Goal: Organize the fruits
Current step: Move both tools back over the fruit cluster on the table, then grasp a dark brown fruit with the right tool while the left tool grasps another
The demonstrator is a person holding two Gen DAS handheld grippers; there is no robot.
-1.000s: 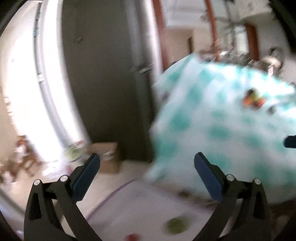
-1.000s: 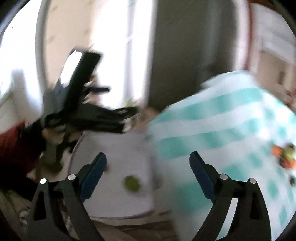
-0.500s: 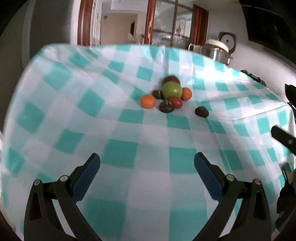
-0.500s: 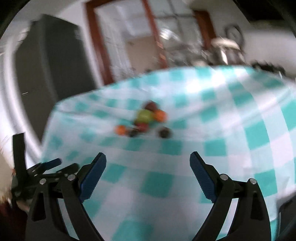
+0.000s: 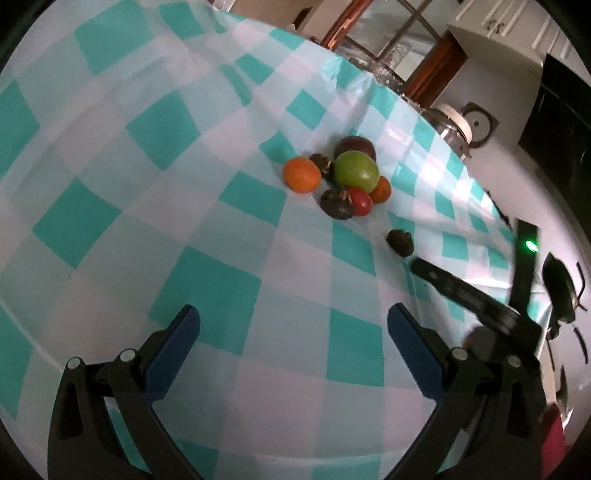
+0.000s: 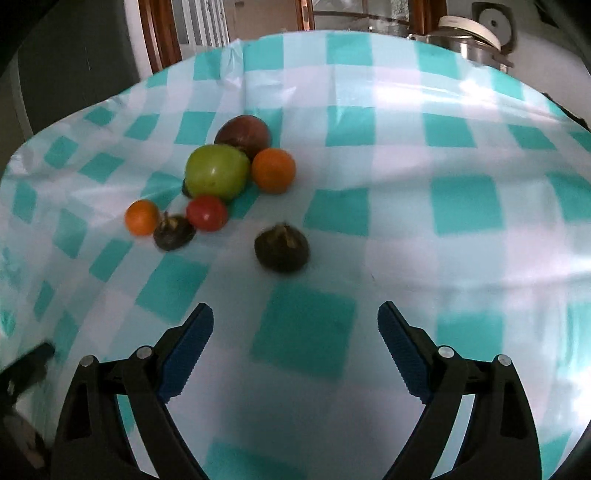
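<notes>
A cluster of fruit lies on a teal-and-white checked tablecloth [image 5: 207, 280]: a green apple [image 5: 356, 171] [image 6: 217, 171], a dark red fruit [image 5: 355, 146] [image 6: 243, 133] behind it, two oranges [image 5: 301, 174] [image 6: 273, 170], a small red tomato [image 5: 361, 201] [image 6: 206, 212] and dark brown fruits [image 5: 336, 204] [image 6: 173, 232]. One dark brown fruit [image 5: 400, 242] [image 6: 282, 248] lies apart, nearest my right gripper. My left gripper [image 5: 293, 323] is open and empty, short of the cluster. My right gripper [image 6: 295, 323] is open and empty just short of the lone dark fruit; it also shows in the left wrist view [image 5: 469, 295].
A steel pot with a white lid [image 6: 469, 35] [image 5: 456, 125] stands beyond the table's far edge, by a wooden-framed doorway [image 6: 306, 14]. A dark cabinet [image 6: 74, 59] stands at the far left. The cloth has wrinkles near its far edge [image 6: 236, 77].
Both grippers swung from the floor and cabinet beside the table onto the tabletop, then moved closer to the fruit cluster. Both stayed open and empty.
</notes>
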